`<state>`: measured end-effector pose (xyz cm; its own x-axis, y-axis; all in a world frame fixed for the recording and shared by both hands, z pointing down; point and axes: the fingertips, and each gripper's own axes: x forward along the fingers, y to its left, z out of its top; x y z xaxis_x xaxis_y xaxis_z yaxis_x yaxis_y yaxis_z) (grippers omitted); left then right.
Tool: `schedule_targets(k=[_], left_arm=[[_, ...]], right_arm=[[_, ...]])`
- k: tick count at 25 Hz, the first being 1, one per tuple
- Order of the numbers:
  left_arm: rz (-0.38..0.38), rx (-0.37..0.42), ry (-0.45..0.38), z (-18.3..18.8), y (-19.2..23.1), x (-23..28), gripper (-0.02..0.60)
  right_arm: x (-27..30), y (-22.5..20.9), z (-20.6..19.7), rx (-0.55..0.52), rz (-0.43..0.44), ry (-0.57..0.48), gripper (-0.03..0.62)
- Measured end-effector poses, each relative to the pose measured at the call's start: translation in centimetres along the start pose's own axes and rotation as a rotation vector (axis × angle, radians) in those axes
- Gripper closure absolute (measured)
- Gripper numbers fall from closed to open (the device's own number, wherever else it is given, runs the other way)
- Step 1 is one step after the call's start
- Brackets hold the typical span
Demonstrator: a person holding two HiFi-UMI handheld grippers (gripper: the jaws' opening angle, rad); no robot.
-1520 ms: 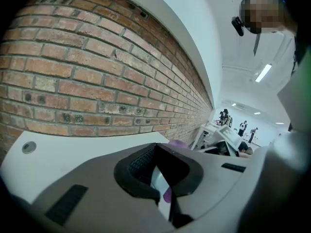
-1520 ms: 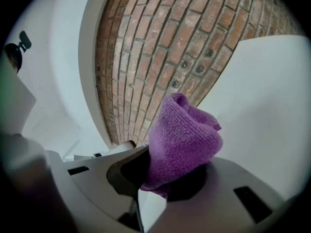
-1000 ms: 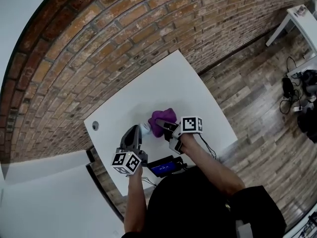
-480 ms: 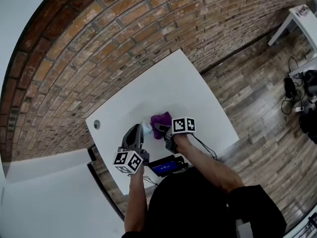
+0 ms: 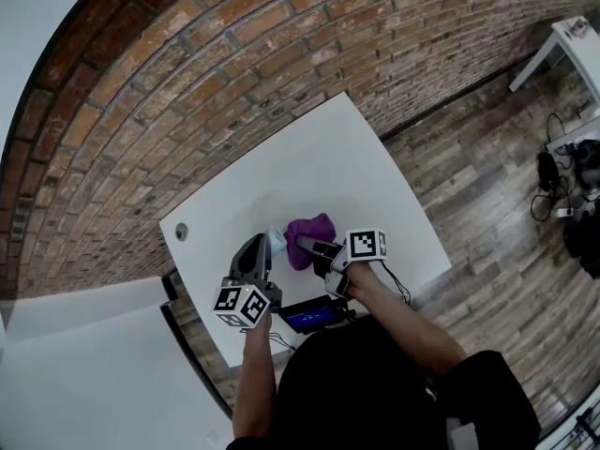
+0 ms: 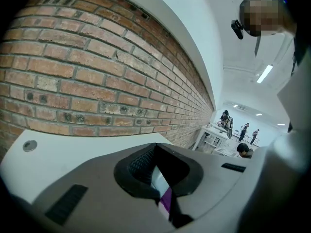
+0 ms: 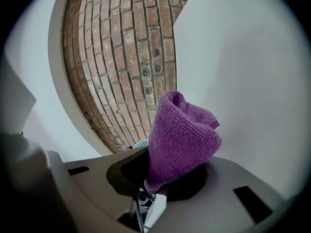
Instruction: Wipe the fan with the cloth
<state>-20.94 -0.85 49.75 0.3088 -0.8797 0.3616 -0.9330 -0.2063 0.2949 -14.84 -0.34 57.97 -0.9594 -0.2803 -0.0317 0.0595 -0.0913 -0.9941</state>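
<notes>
The wiping step is on. The right tongs [image 5: 312, 247] pinch the purple cloth [image 5: 311, 230] near the table's [image 5: 328, 157] near edge. The small white fan [image 5: 276, 242] is just beside the cloth. The left tongs [image 5: 260, 249] are shut tight, right at the fan. I think the next move is to rub the cloth over the fan. 1 dark gadget [image 5: 309, 316] lies at the near edge, not in the way.
</notes>
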Motion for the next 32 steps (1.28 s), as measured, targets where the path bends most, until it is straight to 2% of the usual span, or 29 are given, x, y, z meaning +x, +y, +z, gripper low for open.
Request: schedule_targets(k=[2,6,14,17,19,21,23,25,28,30,32], left_arm=[[0.002,-0.003,-0.004,0.0,0.0,0.0,0.577],[0.002,-0.008,-0.002,-0.1,-0.1,0.0,0.577],[0.004,0.001,-0.001,-0.1,0.0,-0.1,0.577],[0.003,-0.004,-0.001,-0.1,-0.1,-0.1,0.577],[0.002,-0.003,0.0,-0.1,-0.1,0.0,0.577],[0.003,-0.001,0.001,0.0,0.0,0.0,0.577],[0.005,0.0,0.0,0.0,0.1,0.0,0.577],[0.006,-0.001,-0.003,0.0,0.1,-0.1,0.577],[0.006,-0.001,-0.004,-0.1,0.0,0.0,0.577],[0.007,0.0,-0.001,-0.2,-0.1,0.0,0.577],[0.009,0.001,0.0,-0.2,-0.1,0.0,0.577]], right_arm=[[0.9,-0.1,-0.7,0.032,0.02,0.035,0.522],[2.0,-2.5,-1.6,0.024,-0.058,0.107,0.522],[1.3,-9.1,-2.0,-0.154,-0.375,0.219,0.522],[0.3,-8.9,-0.3,-0.264,-0.457,0.193,0.522],[-0.3,-7.1,2.2,-0.326,-0.45,0.1,0.522],[0.2,-4.2,4.3,-0.337,-0.341,0.022,0.522],[1.8,-1.6,4.8,-0.314,-0.213,0.019,0.522],[3.6,-0.8,3.9,-0.286,-0.15,0.077,0.522],[5.5,-2.5,2.0,-0.259,-0.18,0.173,0.522],[5.7,-4.5,2.0,-0.265,-0.251,0.182,0.522],[5.4,-6.7,2.2,-0.326,-0.348,0.214,0.522]])
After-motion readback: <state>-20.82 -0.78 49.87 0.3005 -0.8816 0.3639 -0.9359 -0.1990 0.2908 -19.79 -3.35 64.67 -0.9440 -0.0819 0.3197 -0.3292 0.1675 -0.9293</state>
